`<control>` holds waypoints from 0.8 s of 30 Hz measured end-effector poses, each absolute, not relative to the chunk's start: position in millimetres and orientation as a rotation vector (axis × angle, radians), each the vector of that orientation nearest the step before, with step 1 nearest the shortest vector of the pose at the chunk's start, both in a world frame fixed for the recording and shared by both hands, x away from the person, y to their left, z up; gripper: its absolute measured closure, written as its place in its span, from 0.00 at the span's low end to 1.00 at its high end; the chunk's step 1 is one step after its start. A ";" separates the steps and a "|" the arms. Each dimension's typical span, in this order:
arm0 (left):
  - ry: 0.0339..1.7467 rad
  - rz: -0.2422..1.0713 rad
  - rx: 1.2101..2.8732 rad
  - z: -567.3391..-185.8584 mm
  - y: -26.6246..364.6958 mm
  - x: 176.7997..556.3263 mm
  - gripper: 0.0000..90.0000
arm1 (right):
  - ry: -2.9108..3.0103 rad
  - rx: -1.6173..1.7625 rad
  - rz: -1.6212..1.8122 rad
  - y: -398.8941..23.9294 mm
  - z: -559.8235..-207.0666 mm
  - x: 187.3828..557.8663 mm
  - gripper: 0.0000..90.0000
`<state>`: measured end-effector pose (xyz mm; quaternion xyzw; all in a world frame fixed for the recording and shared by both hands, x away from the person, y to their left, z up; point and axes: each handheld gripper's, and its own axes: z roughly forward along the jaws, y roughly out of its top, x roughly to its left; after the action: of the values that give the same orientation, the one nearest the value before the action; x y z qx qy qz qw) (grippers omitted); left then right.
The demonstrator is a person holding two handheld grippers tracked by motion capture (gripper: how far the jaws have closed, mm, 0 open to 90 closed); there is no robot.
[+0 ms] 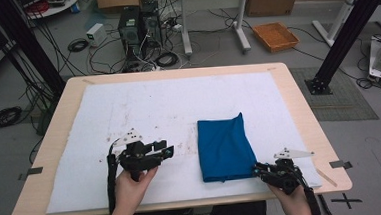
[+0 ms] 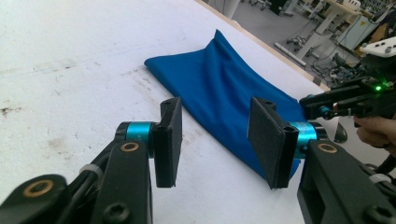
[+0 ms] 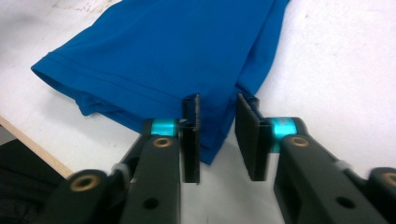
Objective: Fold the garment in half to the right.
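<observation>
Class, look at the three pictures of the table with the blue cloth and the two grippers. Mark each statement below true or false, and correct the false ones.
1. The blue cloth lies folded on the white mat. True.
2. The left gripper grips the cloth. False: its jaws stand open above the bare mat, apart from the cloth.
3. The right gripper is at a near corner of the cloth. True: the corner lies between its jaws, which have a gap between them.
4. The cloth is red. False: it is blue.
5. An orange tray lies on the floor beyond the table. True.
</observation>
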<state>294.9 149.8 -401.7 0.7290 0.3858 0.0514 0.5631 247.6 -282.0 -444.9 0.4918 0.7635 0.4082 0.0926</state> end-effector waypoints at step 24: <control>0.942 0.147 1.706 -403.4 164.1 297.3 0.62 | 2.102 1.424 1.240 -284.6 -409.6 292.5 0.81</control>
<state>297.3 164.1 -403.4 0.7237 0.3996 0.0621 0.5592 292.5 -284.6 -409.6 0.4976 0.7346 0.4336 0.1574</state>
